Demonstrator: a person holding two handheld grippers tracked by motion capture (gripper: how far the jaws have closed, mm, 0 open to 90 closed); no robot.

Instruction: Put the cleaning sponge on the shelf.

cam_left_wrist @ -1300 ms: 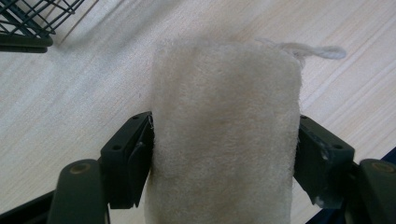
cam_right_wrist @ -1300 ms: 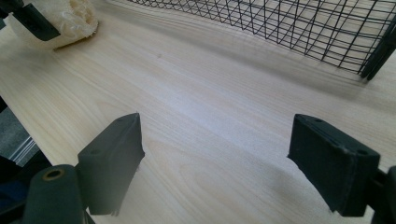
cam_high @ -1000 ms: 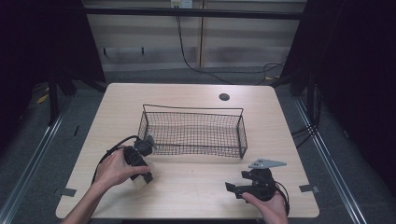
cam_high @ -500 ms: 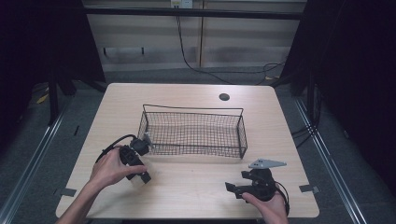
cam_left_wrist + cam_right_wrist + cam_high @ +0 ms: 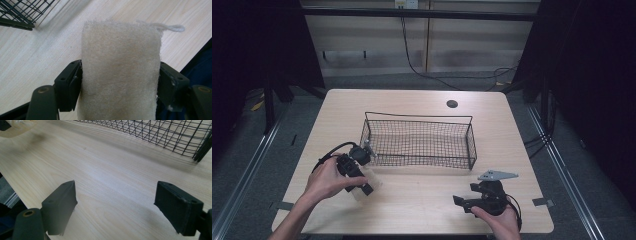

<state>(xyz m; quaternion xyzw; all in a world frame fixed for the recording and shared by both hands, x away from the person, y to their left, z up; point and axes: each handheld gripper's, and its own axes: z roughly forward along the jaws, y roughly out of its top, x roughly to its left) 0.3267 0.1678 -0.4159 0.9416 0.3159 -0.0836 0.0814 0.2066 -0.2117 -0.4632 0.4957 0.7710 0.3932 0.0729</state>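
The left gripper (image 5: 358,176) sits near the front left of the worktop (image 5: 412,210), just before the near left corner of the wire basket (image 5: 419,142). Its jaws are closed on a cream fleecy pad (image 5: 120,72), both pads pressing its two side edges; the pad stands clear above the jaw tips, with a loose thread loop (image 5: 172,27) at its far corner. In the high view the pad (image 5: 367,186) shows pale beside the gripper, low over the worktop; whether it touches the surface cannot be told.

The right gripper (image 5: 479,197) rests at the front right, jaws wide apart with nothing between them, bare wood beneath.

Assessment: the pad appears light, soft and compressible, with a napped surface unlikely to slip. It should yield under pressure without damage. The present hold across its width, well below the top edge, looks sound. The thread may snag on the basket wire.
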